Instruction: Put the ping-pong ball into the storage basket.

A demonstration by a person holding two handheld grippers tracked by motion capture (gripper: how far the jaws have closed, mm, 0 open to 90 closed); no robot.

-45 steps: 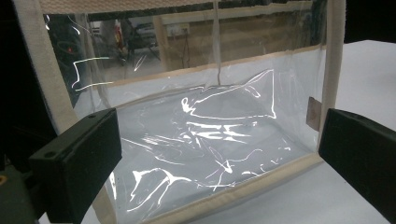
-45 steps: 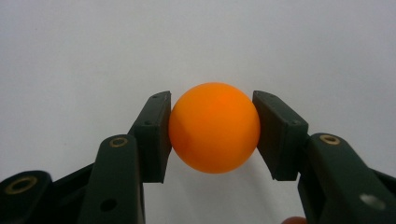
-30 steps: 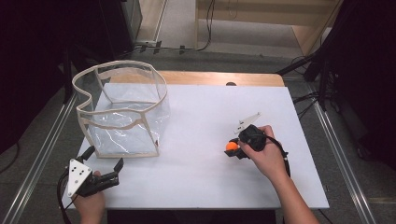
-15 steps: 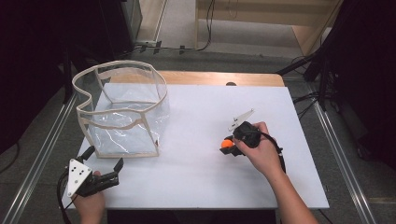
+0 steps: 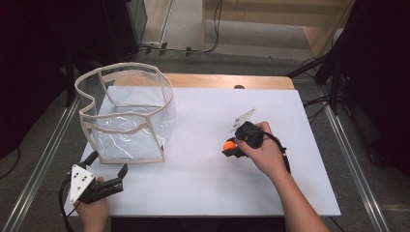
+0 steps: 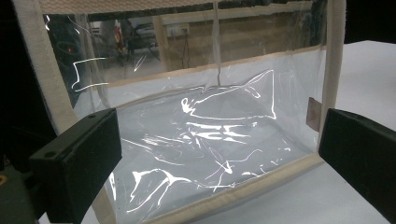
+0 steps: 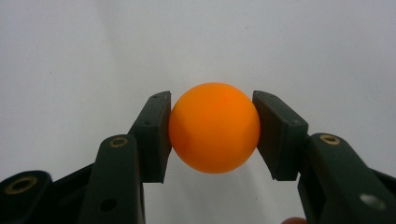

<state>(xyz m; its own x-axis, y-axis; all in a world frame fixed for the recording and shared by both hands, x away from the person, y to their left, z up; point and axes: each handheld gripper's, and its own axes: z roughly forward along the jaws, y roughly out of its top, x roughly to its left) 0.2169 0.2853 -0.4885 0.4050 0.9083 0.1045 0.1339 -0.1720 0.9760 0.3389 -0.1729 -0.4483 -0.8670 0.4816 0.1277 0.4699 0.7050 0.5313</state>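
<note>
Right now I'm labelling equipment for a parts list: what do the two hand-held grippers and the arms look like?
Both are black. The left hand-held gripper has blocky rectangular pads, a grey three-cornered plate with dark dots, and a black cable. The right hand-held gripper has brass-coloured rivets and a light plate. The forearms are bare; no sleeves in view.

The orange ball [image 7: 214, 127] is round, smooth and plain, clamped at its two sides between black pads, over the white table [image 5: 203, 193]. From above, the ball (a small orange spot) sits right of the clear bag [image 5: 126, 116], well apart from it; it seems lifted, though that is hard to judge.
</note>
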